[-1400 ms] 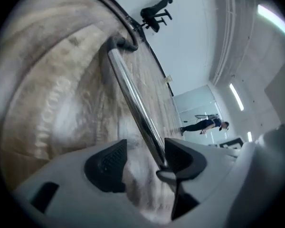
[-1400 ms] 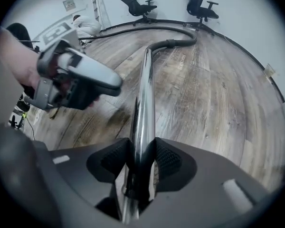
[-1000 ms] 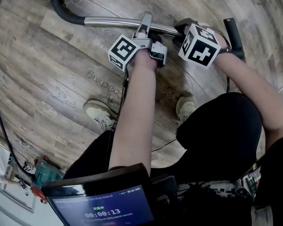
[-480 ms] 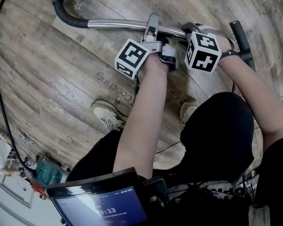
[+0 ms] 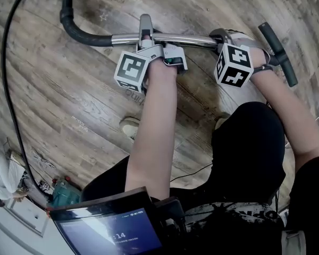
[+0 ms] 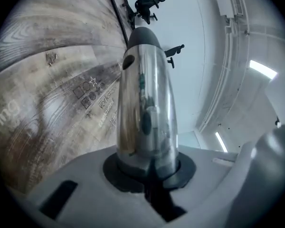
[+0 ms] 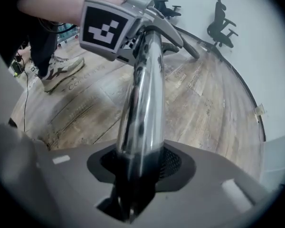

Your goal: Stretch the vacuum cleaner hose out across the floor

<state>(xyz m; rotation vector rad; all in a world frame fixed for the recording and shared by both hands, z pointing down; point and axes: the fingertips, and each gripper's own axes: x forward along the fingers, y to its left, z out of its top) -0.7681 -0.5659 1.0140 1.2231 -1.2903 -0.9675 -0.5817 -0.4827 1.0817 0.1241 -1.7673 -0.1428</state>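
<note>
A person stands over a wooden floor (image 5: 58,100), seen from above, with a gripper in each hand. A shiny metal tube (image 5: 194,39), the rigid wand of a vacuum cleaner, runs left to right across the top of the head view, held off the floor. At its left end the tube joins the black hose (image 5: 82,33), which bends upward and leaves the top of the head view. At its right end a black handle (image 5: 276,52) angles away.

The left gripper (image 5: 145,33) sits on the left part of the tube, near the hose joint. Its jaws have just been closing and now clamp the tube, which in the left gripper view rises straight out from between them.

The right gripper (image 5: 223,36) sits further right on the same tube, near the handle, well apart from the left one. Its jaws have just been opening. In the right gripper view the tube lies between them with dark gaps on both sides, so they surround it without pressing.

A thin black cable (image 5: 5,78) curves along the floor at the left.
</note>
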